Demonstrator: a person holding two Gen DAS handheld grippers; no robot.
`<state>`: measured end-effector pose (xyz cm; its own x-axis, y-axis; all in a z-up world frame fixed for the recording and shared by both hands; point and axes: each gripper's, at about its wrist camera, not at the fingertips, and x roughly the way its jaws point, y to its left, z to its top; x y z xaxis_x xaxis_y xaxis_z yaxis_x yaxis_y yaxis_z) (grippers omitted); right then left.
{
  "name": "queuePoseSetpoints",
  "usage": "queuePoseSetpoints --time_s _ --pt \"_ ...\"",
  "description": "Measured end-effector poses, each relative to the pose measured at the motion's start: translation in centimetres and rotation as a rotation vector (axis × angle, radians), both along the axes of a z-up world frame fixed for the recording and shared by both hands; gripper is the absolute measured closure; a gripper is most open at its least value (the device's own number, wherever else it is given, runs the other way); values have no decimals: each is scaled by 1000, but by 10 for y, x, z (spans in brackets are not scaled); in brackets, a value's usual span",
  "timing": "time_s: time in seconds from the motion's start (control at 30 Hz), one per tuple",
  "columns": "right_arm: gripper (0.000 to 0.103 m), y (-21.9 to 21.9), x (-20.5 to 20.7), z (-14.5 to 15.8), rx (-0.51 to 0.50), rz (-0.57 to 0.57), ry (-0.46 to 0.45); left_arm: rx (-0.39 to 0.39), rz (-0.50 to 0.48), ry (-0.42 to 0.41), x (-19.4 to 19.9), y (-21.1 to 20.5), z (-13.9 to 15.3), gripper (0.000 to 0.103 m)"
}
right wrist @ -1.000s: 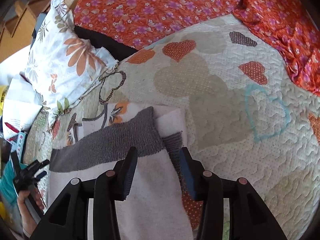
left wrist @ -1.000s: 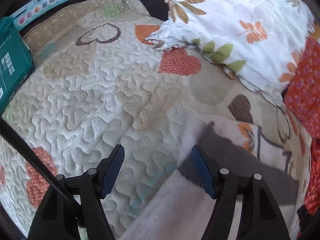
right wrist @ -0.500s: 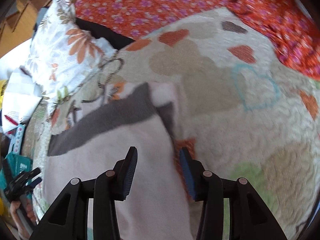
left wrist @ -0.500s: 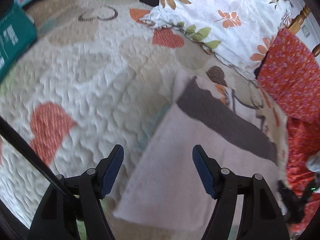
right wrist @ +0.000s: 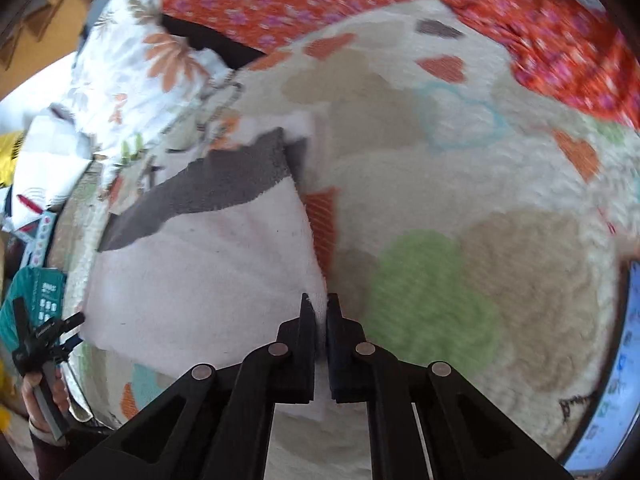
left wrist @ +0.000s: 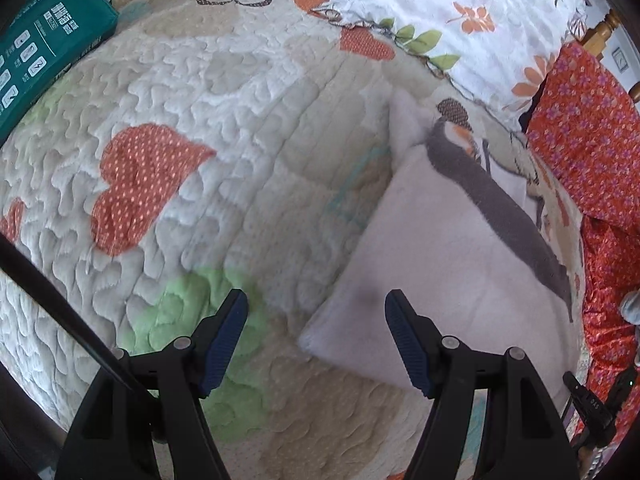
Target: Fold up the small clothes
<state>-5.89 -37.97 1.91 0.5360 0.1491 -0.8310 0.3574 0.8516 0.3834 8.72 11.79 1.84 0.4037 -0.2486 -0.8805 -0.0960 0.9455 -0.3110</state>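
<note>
The right tongs (right wrist: 319, 312) are pinching the near right corner of the white garment (right wrist: 208, 264), which is lying partly folded on the quilted bed (right wrist: 500, 208), grey band (right wrist: 216, 184) at its far end. The left tongs (left wrist: 316, 332) are gaping empty just off its near left corner. More folding is probably remaining; open quilt is lying on either side, pillow (left wrist: 460, 12) beyond.

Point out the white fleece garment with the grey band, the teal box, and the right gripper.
White fleece garment with grey band (left wrist: 448, 264): left wrist view, on its plain white middle.
Teal box (left wrist: 44, 44): left wrist view, on its printed face.
Right gripper (right wrist: 320, 310): right wrist view, between fingertips.
</note>
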Motion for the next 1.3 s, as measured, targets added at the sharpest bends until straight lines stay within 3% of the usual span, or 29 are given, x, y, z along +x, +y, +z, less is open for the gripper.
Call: queuePoseSetpoints --time_s 0.13,0.2,0.27,0.47,0.6,0.8,0.97,1.1,1.3 --pt "93 -2 5 -4 0 -4 5 18 -22 -42 0 -7 5 33" --pt "77 -4 6 3 -30 -24 -11 20 -39 -70 1 -12 8 33" --pt "69 -9 4 14 -55 -80 -63 21 -58 -92 3 -19 11 33" --pt "69 -3 23 26 -14 -84 -154 79 -121 -101 19 -50 8 33" --pt "69 21 55 15 24 -10 -129 63 -104 -67 32 -56 0 33" --pt "69 40 95 -1 -57 17 -68 59 -62 -25 43 -47 -8 33" --pt "68 16 95 -4 29 -79 -70 29 -19 -12 46 -34 -6 33" --pt "56 10 86 3 27 -110 -87 34 50 -30 45 -16 1 33" --pt "55 7 74 15 24 -141 -131 -27 100 -21 39 6 4 33"
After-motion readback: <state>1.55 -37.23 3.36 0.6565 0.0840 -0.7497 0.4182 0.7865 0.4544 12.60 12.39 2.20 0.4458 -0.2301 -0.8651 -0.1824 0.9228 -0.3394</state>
